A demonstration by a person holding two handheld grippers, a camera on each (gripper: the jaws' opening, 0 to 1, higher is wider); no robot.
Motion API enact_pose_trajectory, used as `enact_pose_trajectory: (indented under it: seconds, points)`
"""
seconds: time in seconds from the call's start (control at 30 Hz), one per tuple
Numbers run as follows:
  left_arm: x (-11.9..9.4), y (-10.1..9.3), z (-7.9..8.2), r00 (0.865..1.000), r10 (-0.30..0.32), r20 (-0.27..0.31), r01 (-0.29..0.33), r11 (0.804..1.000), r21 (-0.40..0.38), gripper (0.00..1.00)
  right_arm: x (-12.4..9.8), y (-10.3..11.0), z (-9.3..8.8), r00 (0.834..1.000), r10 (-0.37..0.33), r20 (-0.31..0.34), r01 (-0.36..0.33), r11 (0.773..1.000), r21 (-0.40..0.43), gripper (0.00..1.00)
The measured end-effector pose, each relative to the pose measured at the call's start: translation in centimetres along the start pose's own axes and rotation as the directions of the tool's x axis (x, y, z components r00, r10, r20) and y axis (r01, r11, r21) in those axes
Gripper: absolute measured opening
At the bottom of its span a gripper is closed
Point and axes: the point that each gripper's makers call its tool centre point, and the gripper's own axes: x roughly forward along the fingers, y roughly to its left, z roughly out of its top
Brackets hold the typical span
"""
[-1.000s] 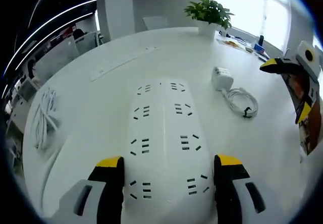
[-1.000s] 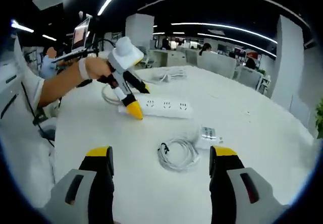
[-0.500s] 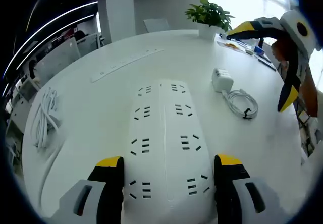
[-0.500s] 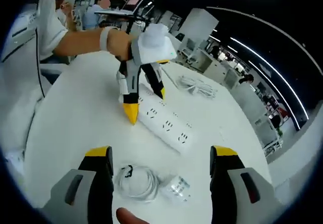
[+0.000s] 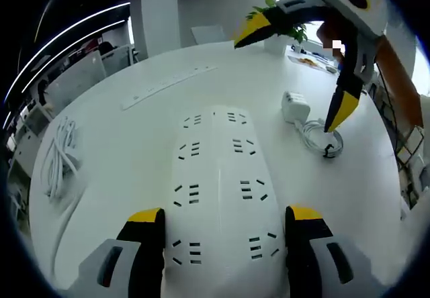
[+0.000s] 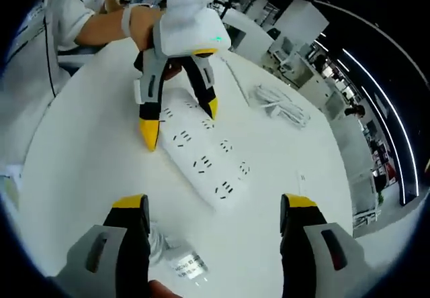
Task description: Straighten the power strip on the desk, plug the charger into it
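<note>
tongs (image 6: pixel 177 119) – grey arms, yellow tips | white housing | sleeve (image 6: pixel 64 19) – seemingly white

Cut off and hidden
Strip (image 5: pixel 218 190) near end runs off at 6 o'clock; charger (image 6: pixel 188 266) label unreadable, cable (image 6: pixel 156 241) partly behind jaw.

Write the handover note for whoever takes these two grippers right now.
Left gripper: open, one of its fingers on either side of the near end of the power strip.
Right gripper: open, holding nothing, hovering above the charger and its coiled cable.
Charger lies on the desk beside the strip, unplugged. A second strip and a loose cable bundle lie farther off.
Done: strip straddled; whether it is straight yet is unclear.
Left: finish straightening, pick up the charger, plug it in.
</note>
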Motion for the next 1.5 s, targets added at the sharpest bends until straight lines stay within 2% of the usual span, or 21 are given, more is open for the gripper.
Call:
enact_pose_trajectory:
  seconds: [0.13, 0.17, 0.37, 0.47, 0.57, 0.7, 0.87, 1.03, 1.13, 1.2, 1.5]
  points:
    - [0.0, -0.1, -0.1, 1.000, 0.000, -0.005, 0.000, 1.000, 0.002, 0.74, 1.5, -0.5, 0.1, 0.999, 0.042, -0.017, -0.043, 0.999, -0.030, 0.78]
    - [0.0, -0.1, -0.1, 1.000, 0.000, -0.007, 0.000, 1.000, 0.003, 0.74, 2.1, -0.5, -0.1, 0.997, 0.069, -0.043, -0.071, 0.996, -0.054, 0.78]
    - [0.0, -0.1, -0.2, 1.000, 0.000, -0.008, 0.000, 1.000, 0.004, 0.74, 4.8, -1.2, 0.2, 0.985, 0.141, -0.101, -0.155, 0.978, -0.141, 0.74]
    - [0.0, -0.1, -0.2, 1.000, -0.001, -0.006, 0.001, 1.000, 0.003, 0.74, 5.8, -0.7, -0.1, 0.966, 0.212, -0.147, -0.234, 0.961, -0.148, 0.75]
    - [0.0, -0.1, -0.2, 1.000, -0.001, -0.008, 0.001, 1.000, 0.004, 0.74, 6.6, -0.4, -0.2, 0.952, 0.243, -0.186, -0.274, 0.947, -0.166, 0.78]
    - [0.1, -0.1, -0.1, 1.000, -0.001, -0.008, 0.001, 1.000, 0.003, 0.74, 7.5, -0.5, 0.1, 0.933, 0.280, -0.225, -0.328, 0.920, -0.214, 0.75]
    - [0.1, 0.0, 0.1, 1.000, -0.003, -0.009, 0.003, 1.000, 0.005, 0.74, 8.6, -0.9, 0.3, 0.914, 0.311, -0.260, -0.372, 0.899, -0.232, 0.74]
    - [0.1, 0.0, 0.3, 1.000, -0.005, -0.007, 0.005, 1.000, 0.006, 0.74, 8.9, -1.0, -0.1, 0.897, 0.326, -0.299, -0.400, 0.887, -0.232, 0.73]
    - [0.0, 0.0, 0.5, 1.000, -0.005, -0.005, 0.005, 1.000, 0.006, 0.74, 8.7, -0.5, -0.2, 0.880, 0.361, -0.310, -0.441, 0.862, -0.250, 0.68]
    - [0.0, 0.1, 0.6, 1.000, -0.005, -0.008, 0.005, 1.000, 0.008, 0.74, 8.7, -0.2, -0.3, 0.873, 0.374, -0.315, -0.455, 0.856, -0.245, 0.66]
    - [0.1, 0.1, 0.8, 1.000, -0.004, -0.011, 0.004, 1.000, 0.009, 0.74, 8.7, 0.0, -0.4, 0.860, 0.395, -0.322, -0.479, 0.843, -0.245, 0.66]
